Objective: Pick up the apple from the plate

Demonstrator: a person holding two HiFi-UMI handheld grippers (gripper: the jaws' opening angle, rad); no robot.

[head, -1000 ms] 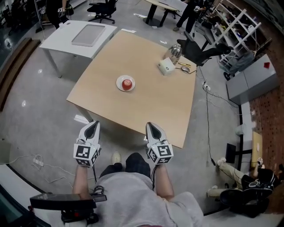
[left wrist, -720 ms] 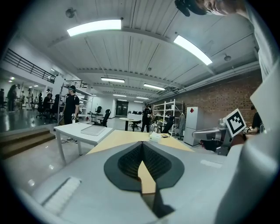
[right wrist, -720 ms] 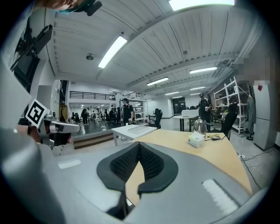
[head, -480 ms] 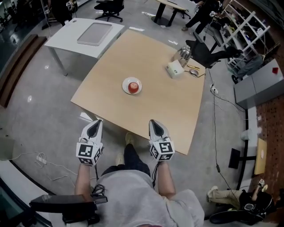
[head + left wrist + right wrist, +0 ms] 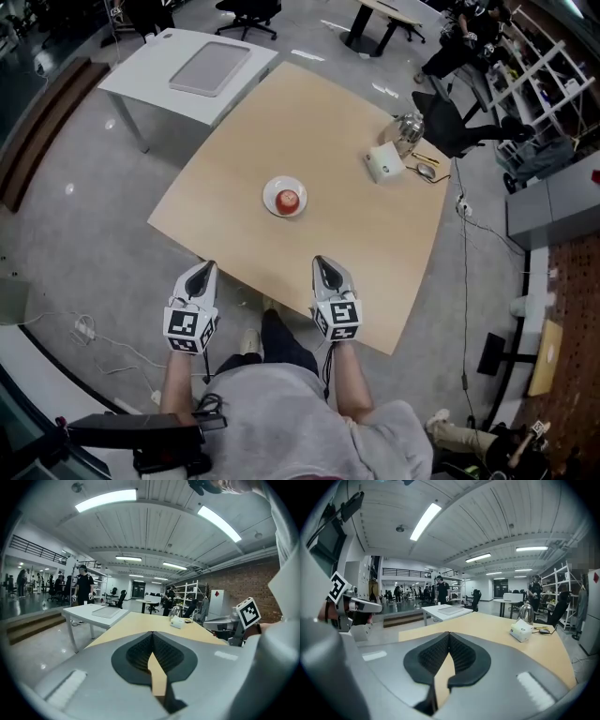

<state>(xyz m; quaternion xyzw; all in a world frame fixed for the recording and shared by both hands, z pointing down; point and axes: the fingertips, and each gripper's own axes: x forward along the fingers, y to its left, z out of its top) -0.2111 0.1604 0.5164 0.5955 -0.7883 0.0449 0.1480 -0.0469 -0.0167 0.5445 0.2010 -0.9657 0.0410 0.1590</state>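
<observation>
Head view puts the apple point(image 5: 288, 199) on its small white plate point(image 5: 273, 190), out toward the middle of the wooden table point(image 5: 366, 253), well apart from both my tongs; the left gripper point(image 5: 204, 269) and the right gripper point(image 5: 322, 264) hover at the near edge of the table, side by side, and each gripper view shows its jaws pressed together with nothing between them. The main risk, as I judge it, is arriving at the fruit with the jaws closed; a shut tip would shove the apple off the plate or push the plate across the smooth top. The apple is round and glossy, so a pinch set too high or off-centre could squirt it out and send it rolling toward an edge; a grip that catches the plate rim could lift or tip the plate with it. The reach is long, so I could also clip the table edge on the way in. Nothing stands in the path: only bare tabletop lies between my tongs and the plate. A white box point(image 5: 383, 164) and a shiny kettle point(image 5: 408, 129) sit near the far right corner, well clear; a white side table point(image 5: 141, 80) bearing a grey tray point(image 5: 210, 67) stands beyond the far left edge.
</observation>
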